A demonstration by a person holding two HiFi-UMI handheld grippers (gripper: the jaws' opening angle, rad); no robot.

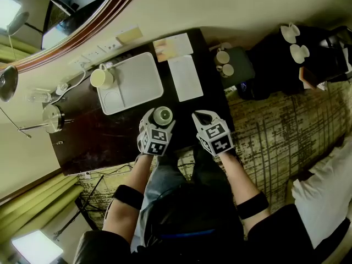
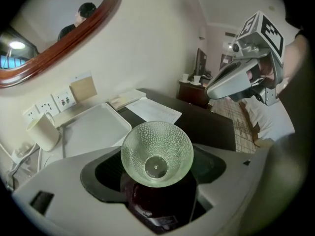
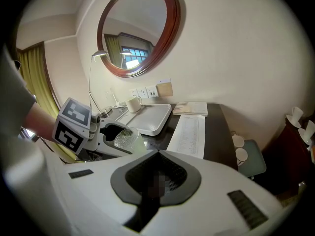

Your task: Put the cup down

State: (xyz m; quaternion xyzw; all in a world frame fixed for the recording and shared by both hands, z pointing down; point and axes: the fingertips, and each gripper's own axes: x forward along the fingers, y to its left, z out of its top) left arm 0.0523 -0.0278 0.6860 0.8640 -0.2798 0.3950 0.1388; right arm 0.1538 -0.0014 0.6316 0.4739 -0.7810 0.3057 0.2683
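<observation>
Left tongs (image 1: 160, 121) are clamped on the dimpled glass cup (image 2: 156, 154), mouth up, over the front part of the dark bench (image 1: 110, 142); whether its base touches the wood I cannot tell. Right tongs (image 3: 157, 153) hang just beside them, pressed together with nothing between. Just beyond the cup lies a white tray (image 1: 135, 81) with a pale mug (image 1: 101, 77) on its far left corner. A paper sheet (image 1: 185, 77) lies ahead of the right tongs, right of the tray. Wall sockets (image 2: 49, 103) and a round mirror (image 3: 138, 28) stand behind.
</observation>
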